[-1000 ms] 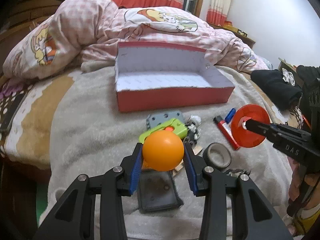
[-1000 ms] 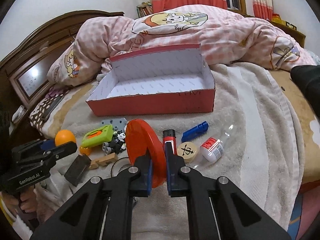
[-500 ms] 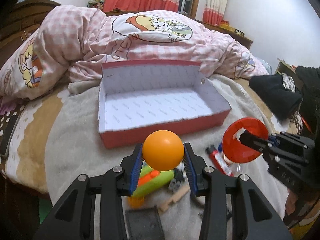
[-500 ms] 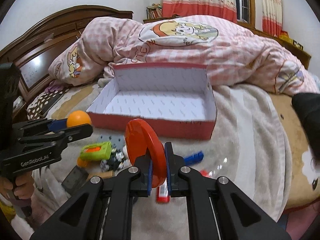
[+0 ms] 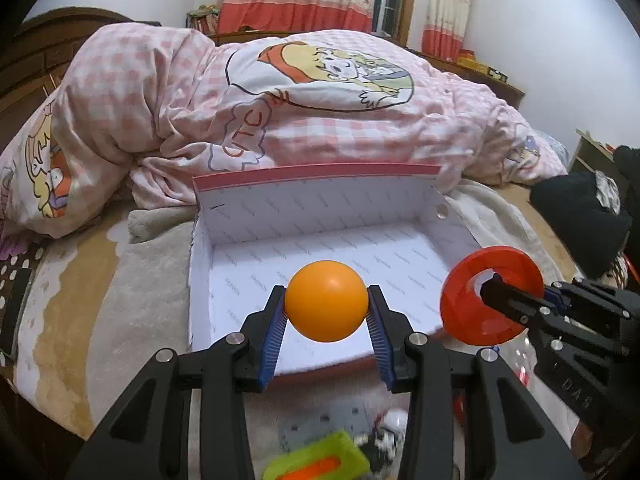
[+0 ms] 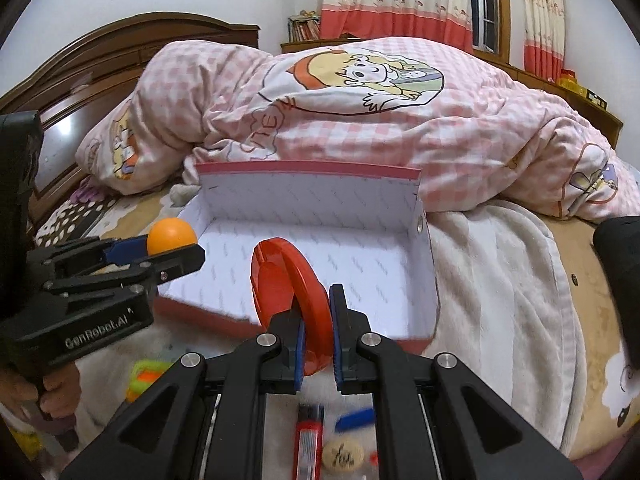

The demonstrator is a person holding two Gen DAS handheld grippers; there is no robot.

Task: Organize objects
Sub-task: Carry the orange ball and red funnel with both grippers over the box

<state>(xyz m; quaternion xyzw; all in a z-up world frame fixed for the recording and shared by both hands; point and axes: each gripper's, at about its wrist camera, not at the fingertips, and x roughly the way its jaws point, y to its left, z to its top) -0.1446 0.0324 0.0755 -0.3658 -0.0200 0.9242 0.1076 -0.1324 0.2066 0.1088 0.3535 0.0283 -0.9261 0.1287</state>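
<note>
A red cardboard box (image 5: 320, 208) with a white printed lining sits open on a fuzzy beige blanket (image 6: 492, 280) spread over a bed. Its long axis runs left to right across both views, and its tall back wall stands upright against a rumpled pink checked quilt (image 5: 320, 112) printed with a cartoon child.

The left gripper (image 5: 326, 312) is clamped on a smooth, glossy orange ball (image 5: 326, 306) — its blue ribbed pads press the ball's two sides. The ball hangs above the front part of the box's floor, not touching it.

The right gripper (image 6: 317, 332) pinches a flat red plastic disc (image 6: 290, 292) by its lower edge. The disc stands on edge, its faces turned left and right, held over the box's front wall. In the left wrist view the same disc (image 5: 492, 296) shows as a ring with a raised rim and a hollow centre, just right of the ball.

On the blanket in front of the box lie a lime-green toy with an orange stripe (image 5: 320, 464), a red marker (image 6: 308, 440) pointing towards the box, a blue cap-like piece (image 6: 354, 418) and a round wooden token (image 6: 343, 456) with a dark mark — all blurred at the lower edge of the frames.
</note>
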